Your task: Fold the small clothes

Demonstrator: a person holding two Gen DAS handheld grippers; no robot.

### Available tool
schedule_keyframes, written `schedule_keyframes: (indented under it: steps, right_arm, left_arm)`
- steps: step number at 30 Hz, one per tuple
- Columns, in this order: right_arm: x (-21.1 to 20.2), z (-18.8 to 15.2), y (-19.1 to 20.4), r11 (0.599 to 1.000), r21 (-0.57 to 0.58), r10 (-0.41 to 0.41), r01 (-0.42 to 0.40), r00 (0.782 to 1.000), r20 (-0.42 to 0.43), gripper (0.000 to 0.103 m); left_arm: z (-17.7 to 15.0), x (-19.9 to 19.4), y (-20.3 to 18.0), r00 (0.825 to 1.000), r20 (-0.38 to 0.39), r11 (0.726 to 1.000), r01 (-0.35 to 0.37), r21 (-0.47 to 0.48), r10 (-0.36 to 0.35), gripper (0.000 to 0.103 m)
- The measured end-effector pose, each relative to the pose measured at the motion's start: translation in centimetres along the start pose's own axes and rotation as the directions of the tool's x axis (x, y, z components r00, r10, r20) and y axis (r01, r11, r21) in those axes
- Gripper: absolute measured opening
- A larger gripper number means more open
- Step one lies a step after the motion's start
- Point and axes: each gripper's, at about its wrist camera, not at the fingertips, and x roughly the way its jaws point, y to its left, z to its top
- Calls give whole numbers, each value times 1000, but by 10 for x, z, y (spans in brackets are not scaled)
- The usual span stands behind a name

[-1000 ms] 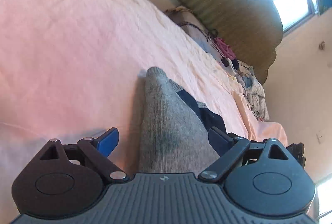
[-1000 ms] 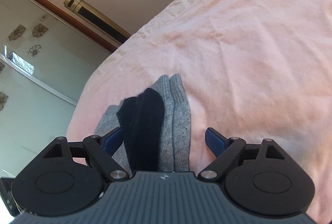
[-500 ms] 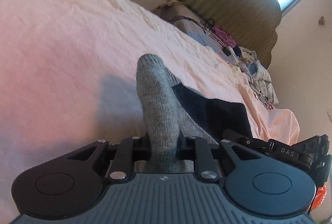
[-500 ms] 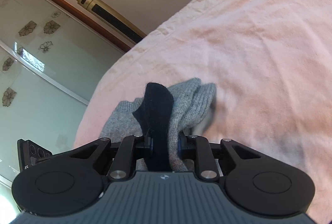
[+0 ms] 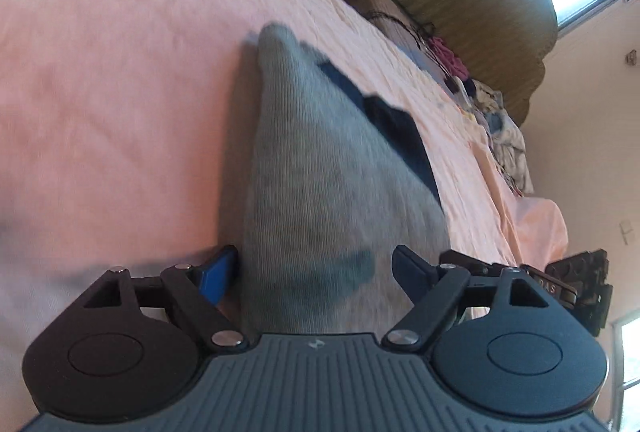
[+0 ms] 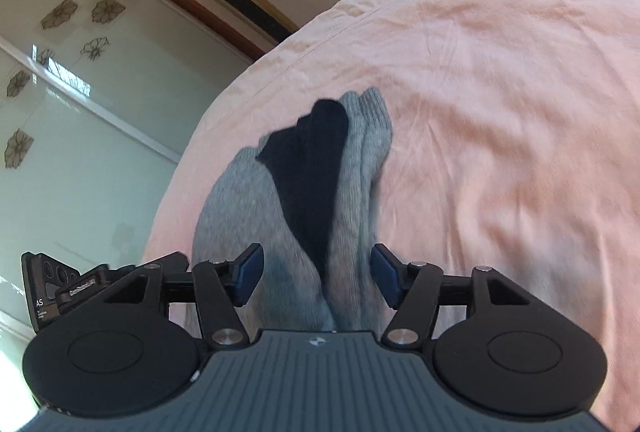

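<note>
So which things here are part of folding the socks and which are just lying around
For the job: grey socks, dark sock, left claw and right claw, both opening.

Lying about: clothes pile, headboard, pink sheet.

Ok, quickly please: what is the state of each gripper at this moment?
Left gripper: opening, holding nothing; the grey socks lie between its pads.
Right gripper: opening, holding nothing; the same socks lie between its pads.
</note>
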Motion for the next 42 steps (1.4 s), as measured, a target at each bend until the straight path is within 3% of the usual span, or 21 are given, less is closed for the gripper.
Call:
schedule_keyframes:
  steps: [1, 3, 4, 6, 7, 10, 13, 16, 19, 21, 22, 25, 27, 29, 30, 31, 34, 37, 39, 41, 42]
  right_arm:
    - [-2, -9, -1, 1000, 2, 1, -1, 1000, -26, 62]
    - [-5, -26, 2, 1000, -25, 14, -15, 999, -39, 61]
    - [-5, -31, 5, 999, -41, 11, -13, 999, -45, 51]
    - [0, -39, 14, 998, -64, 7, -13, 996, -90, 21]
    - [-2, -42, 20, 995, -97, -6, -2, 997, -82, 21]
    - [-17, -54, 35, 985, -171, 12, -24, 997, -72, 20]
    - [-14, -76, 28, 986, -169, -24, 8, 996, -91, 22]
    - [-27, -77, 23, 991, -130, 16, -23, 998, -55, 42]
    - [-56, -62, 26, 995, -92, 56, -47, 995, 88, 50]
    - [-61, -48, 32, 994, -94, 74, -63, 990, 121, 50]
    - [-56, -40, 37, 993, -106, 71, -59, 991, 116, 50]
    - [-30, -25, 45, 991, -134, 10, 0, 997, 74, 50]
    - [-6, -19, 43, 991, -120, -59, 63, 998, 34, 50]
    - [9, -19, 43, 992, -112, -60, 61, 998, 5, 44]
    - [14, -23, 45, 992, -117, -43, 42, 999, -4, 26]
    - [14, -25, 48, 991, -126, -36, 34, 999, -7, 19]
    - [-3, -29, 60, 981, -187, -45, 47, 999, 17, 12]
    - [1, -36, 41, 979, -174, -106, 101, 994, -19, 11]
    - [2, -40, 33, 986, -147, -75, 74, 997, -2, 11]
    - [-7, -33, 32, 996, -89, -25, 26, 1000, 13, 32]
    - [-15, -27, 33, 997, -78, 5, -1, 999, 49, 52]
  left_arm:
    - [-11, -4, -4, 1000, 22, 1000, -8, 29, 8, 80]
    - [-27, -3, -15, 999, 6, 994, -54, 92, 53, 32]
    - [-29, -2, -17, 997, -15, 993, -68, 99, 70, 15]
    - [-31, -13, -21, 997, 1, 989, -82, 126, 83, 12]
    - [-32, -23, -25, 996, 15, 986, -88, 144, 86, 12]
    - [-39, -40, -26, 992, 15, 971, -124, 203, 123, 13]
    - [-61, -43, -31, 972, 81, 907, -237, 348, 222, 19]
    - [-86, -66, -59, 937, 230, 800, -346, 490, 263, 33]
    - [-117, -76, -79, 894, 375, 659, -437, 612, 245, 80]
    - [-123, -63, -82, 893, 360, 594, -449, 668, 269, 78]
    - [-124, -57, -81, 894, 343, 584, -448, 677, 288, 78]
    - [-123, -43, -74, 888, 330, 592, -459, 663, 319, 76]
    - [-121, -37, -71, 877, 345, 577, -481, 660, 335, 57]
    - [-115, -32, -68, 871, 337, 589, -491, 642, 358, 9]
    - [-112, -33, -64, 863, 337, 600, -505, 621, 378, 9]
    - [-109, -36, -61, 862, 337, 617, -506, 603, 378, 8]
    - [-108, -45, -49, 871, 316, 639, -491, 592, 377, 6]
    - [-116, -41, -50, 860, 345, 602, -510, 614, 376, 6]
    - [-119, -42, -55, 854, 358, 589, -520, 619, 377, 7]
    - [-123, -49, -60, 870, 347, 592, -492, 639, 349, 9]
    - [-126, -54, -62, 876, 350, 586, -482, 652, 330, 9]
